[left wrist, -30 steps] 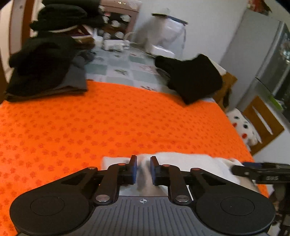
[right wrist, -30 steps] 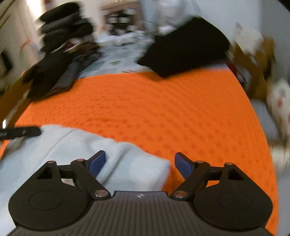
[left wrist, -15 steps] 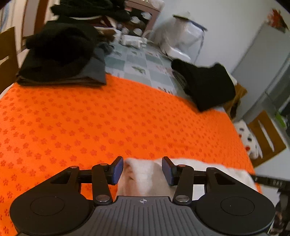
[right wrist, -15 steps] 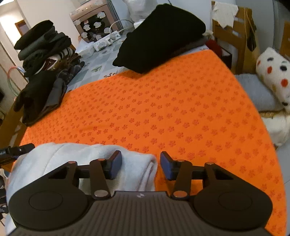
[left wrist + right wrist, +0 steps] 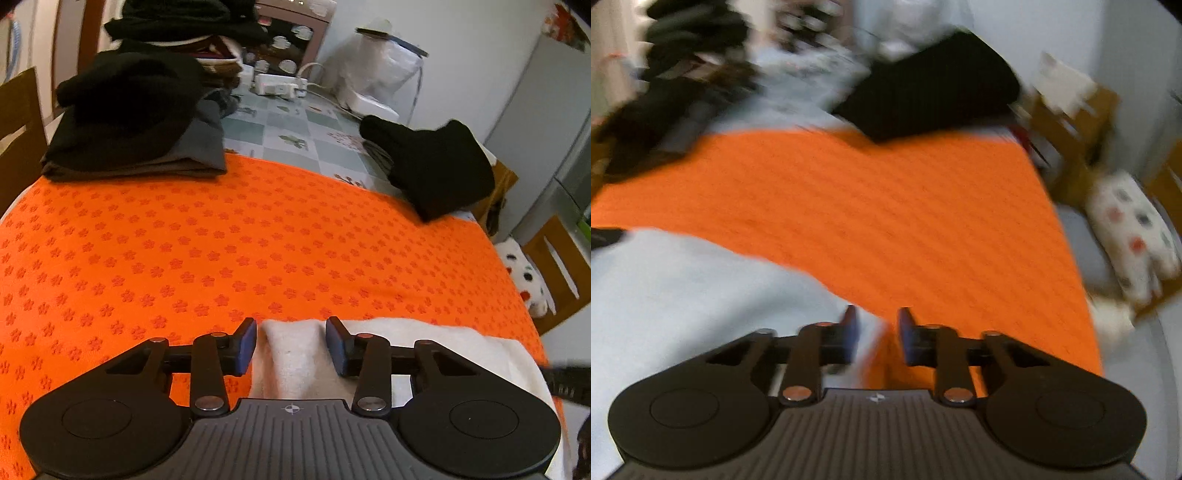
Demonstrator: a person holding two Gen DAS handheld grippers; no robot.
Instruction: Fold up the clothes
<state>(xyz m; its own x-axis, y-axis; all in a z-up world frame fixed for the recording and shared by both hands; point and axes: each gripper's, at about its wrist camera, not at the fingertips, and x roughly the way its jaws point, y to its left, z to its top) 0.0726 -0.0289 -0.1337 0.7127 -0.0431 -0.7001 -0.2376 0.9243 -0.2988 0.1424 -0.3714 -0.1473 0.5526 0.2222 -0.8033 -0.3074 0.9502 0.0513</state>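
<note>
I hold my left gripper (image 5: pixel 290 341) low over the near edge of an orange mat (image 5: pixel 258 236) stamped with small flower shapes, its blue-padded jaws closing around a raised ridge of soft, fuzzy white garment (image 5: pixel 424 339) without yet pressing it. My right gripper (image 5: pixel 875 332), seen through heavy blur, is closing its jaws at the garment's right edge, and I cannot tell whether the pads touch the cloth. Farther back, a stack of folded black and grey clothes (image 5: pixel 133 122) sits left, and a lumpy black garment (image 5: pixel 436 170) lies right, across the mat's far edge.
</note>
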